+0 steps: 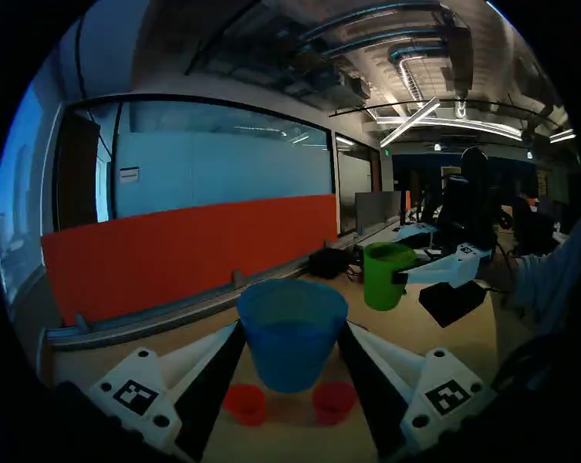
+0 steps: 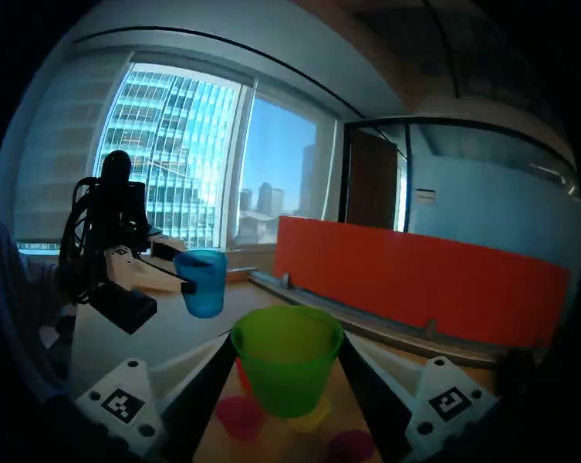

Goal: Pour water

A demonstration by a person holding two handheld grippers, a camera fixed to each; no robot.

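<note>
We worked above a pale table (image 1: 437, 332) that ran along an orange panel (image 1: 190, 247); both tools hung over it, well apart. The left gripper (image 1: 292, 330) was clenched on the blue cup (image 1: 292, 363), a finger pressed on each flank, the cup upright and clear of the table; its darker lower part suggested to us that it held water. The right gripper (image 2: 287, 343) grasped the green cup (image 2: 287, 378) in the same way, upright, mouth up; we could not tell whether it held anything. We judged the step to be bringing the two together to pour; to do it well we would carry the blue rim just above the green mouth before tilting, roll the wrist slowly, hold the green cup level, and keep both grips firm, since smooth tapered walls could slide once tilted. Small red cups (image 1: 245, 403) stood on the table beneath the blue one; a spill would land among them. A small sign (image 1: 129, 174) on the glass wall was too small to read; the square black-and-white markers (image 1: 133, 396) on the fingers bore patterns, no words; we saw no brand on either cup.
</note>
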